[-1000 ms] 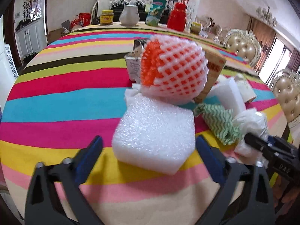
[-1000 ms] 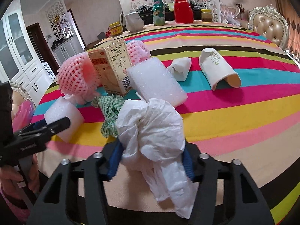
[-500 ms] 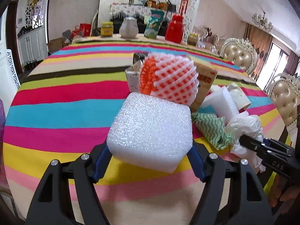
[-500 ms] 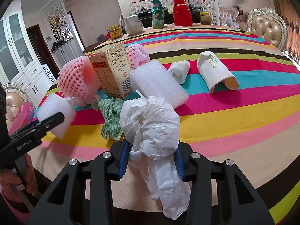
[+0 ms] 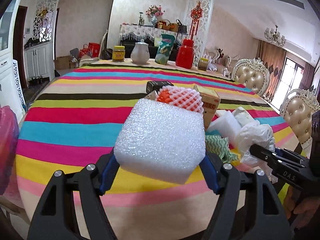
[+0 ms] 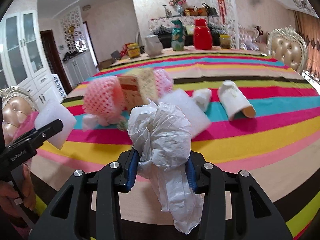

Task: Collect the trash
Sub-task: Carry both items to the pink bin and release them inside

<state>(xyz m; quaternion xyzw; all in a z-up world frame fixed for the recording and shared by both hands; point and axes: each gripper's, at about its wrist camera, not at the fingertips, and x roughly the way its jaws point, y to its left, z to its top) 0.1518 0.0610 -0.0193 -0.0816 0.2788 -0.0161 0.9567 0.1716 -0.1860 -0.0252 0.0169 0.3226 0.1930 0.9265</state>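
The left gripper (image 5: 160,172) has its jaws clamped on a white foam block (image 5: 162,140), lifted off the striped desk (image 5: 80,120); earlier the jaws were closing in on it, and the block now fills the gap between the blue pads. The block hides most of what lies behind it: only the top of a foam-netted fruit (image 5: 180,99) shows above its upper edge, and a cardboard box (image 5: 210,104) peeks out just beside that fruit. The right gripper (image 6: 162,172) is clamped on a crumpled white plastic bag (image 6: 160,128), its jaws having just drawn closer around it, and the bag's tail hangs down below the pads. In the right wrist view the pile behind the bag is blurred, so the box's print cannot be read. Beyond the bag, a second foam block (image 6: 186,108) is partly covered by it, and a fallen paper cup (image 6: 234,102) lies well to the right of the bag. A green patterned cloth (image 5: 216,144) is half hidden between the held block and the bag. At the left edge, something pink (image 5: 8,144) is cut off, and I cannot tell what it is.
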